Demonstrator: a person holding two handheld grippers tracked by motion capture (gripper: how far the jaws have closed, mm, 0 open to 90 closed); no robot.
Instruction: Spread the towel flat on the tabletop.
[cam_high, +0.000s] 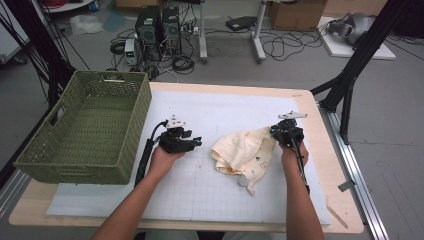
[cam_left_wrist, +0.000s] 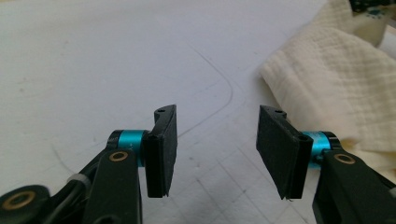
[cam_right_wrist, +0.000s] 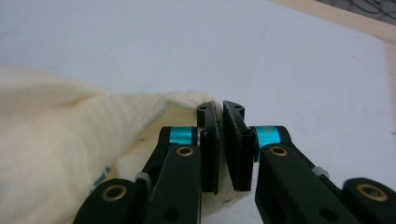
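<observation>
We see a cream cloth (cam_high: 243, 152) lying crumpled on the white gridded mat (cam_high: 190, 190) that covers the bench (cam_high: 345, 200), right of the middle. The right gripper (cam_high: 278, 132) sits at the cloth's right edge, and in the right gripper view (cam_right_wrist: 221, 140) its jaws are pressed together on a fold of the fabric, pinching it; the cloth bunches up to the left of the jaws there. The left gripper (cam_high: 196, 142) rests low over the mat, near the cloth's left side but apart from it. In the left gripper view (cam_left_wrist: 217, 149) its jaws stand spread with nothing between them, the cloth (cam_left_wrist: 336, 84) lying just beyond the right jaw. A green woven basket (cam_high: 85, 127) stands on the bench's left end.
</observation>
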